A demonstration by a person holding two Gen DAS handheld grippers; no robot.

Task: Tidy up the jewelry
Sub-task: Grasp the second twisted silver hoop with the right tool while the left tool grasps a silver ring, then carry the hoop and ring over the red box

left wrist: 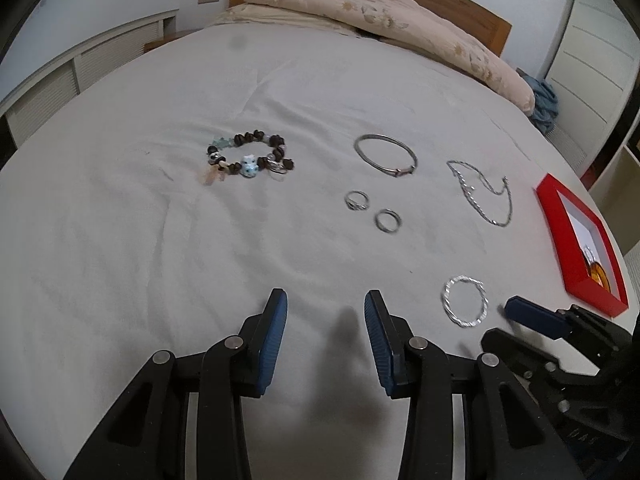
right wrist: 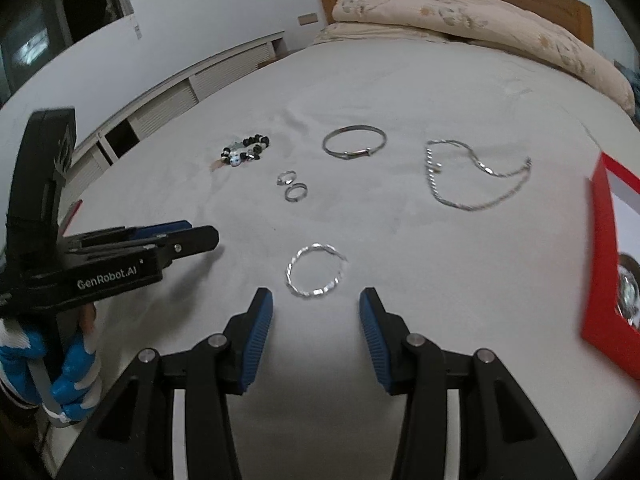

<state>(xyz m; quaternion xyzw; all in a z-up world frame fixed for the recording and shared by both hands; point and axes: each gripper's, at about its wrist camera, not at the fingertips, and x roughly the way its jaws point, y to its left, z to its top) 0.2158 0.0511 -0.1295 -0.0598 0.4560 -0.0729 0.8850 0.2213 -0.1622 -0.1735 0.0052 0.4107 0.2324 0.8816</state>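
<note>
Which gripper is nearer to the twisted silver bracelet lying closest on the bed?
Right. The right gripper hangs just short of the twisted silver bracelet, jaws open and lined up with it. The left gripper is off to the bracelet's left, open over bare sheet.

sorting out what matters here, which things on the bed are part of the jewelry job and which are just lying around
For the job:
beaded bracelet
silver bangle
two rings
chain necklace
twisted bracelet
red box

Just lying about:
floral quilt
blue cloth
</note>
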